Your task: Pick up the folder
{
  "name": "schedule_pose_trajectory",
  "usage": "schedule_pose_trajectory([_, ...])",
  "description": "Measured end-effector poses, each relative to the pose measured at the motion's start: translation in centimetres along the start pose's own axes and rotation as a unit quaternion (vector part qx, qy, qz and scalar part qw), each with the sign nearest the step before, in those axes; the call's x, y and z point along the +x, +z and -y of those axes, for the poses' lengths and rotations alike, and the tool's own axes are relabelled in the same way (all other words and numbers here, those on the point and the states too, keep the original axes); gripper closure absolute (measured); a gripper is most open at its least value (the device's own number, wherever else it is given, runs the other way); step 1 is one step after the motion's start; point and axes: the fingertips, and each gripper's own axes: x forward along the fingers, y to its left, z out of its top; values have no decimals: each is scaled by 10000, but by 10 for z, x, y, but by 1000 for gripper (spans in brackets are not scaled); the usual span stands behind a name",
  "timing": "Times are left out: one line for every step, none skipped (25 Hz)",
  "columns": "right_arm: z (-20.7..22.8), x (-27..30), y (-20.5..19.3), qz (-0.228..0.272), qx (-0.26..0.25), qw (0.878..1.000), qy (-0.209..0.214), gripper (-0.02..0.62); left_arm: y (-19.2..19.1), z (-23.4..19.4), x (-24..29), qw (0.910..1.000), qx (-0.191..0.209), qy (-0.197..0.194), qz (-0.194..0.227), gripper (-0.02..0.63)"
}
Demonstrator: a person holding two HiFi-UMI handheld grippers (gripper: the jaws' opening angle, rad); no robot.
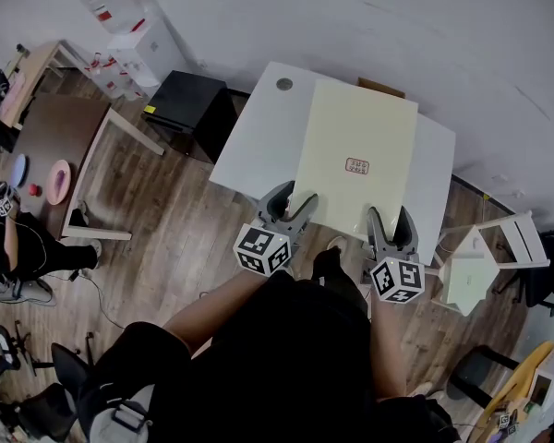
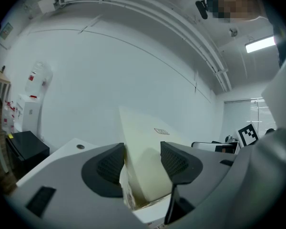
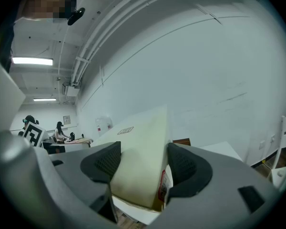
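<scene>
Around the work area: white table (image 1: 258,127) with a round cable grommet (image 1: 284,84) near its far corner. A black cabinet (image 1: 189,109) stood just beside the table's left end, and a water dispenser (image 1: 120,12) was against the wall behind it. A white chair (image 1: 485,261) sat near the table's right end. A brown desk (image 1: 60,127) further left carried a pink plate (image 1: 59,181) and a blue plate (image 1: 18,169), with a seated person (image 1: 18,252) near it. Nothing blocked either tool.

Writing: the folder (image 1: 351,146) had a red stamp (image 1: 357,165) mid-face, too small to read. A red-and-white sticker (image 3: 165,184) sat on its near edge, also unreadable.

Contents: paper edges (image 2: 126,190) showed inside the folder's open side.

The cream folder sat over the table, near edge toward the person. Whether it rested or was lifted couldn't be told. The left gripper (image 2: 142,156) was clamped on the near-left part of that edge, pads against both faces. The right gripper (image 3: 142,161) was clamped likewise on the near-right part.
</scene>
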Motion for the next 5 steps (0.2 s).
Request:
schedule_pose_trajectory([0, 0, -1, -16, 15, 10000, -7, 279, 0, 0, 0, 10000, 16, 2, -4, 367])
schedule_pose_trajectory([0, 1, -1, -28, 21, 10000, -14, 279, 0, -1, 0, 10000, 26, 2, -13, 367])
schedule_pose_trajectory([0, 2, -2, -37, 20, 10000, -22, 279, 0, -2, 1, 10000, 28, 0, -23, 367])
schedule_pose_trajectory([0, 2, -2, -45, 16, 10000, -30, 279, 0, -2, 1, 10000, 25, -1, -33, 367])
schedule_pose_trajectory([0, 3, -2, -53, 11, 10000, -38, 279, -1, -3, 2, 10000, 20, -3, -43, 367])
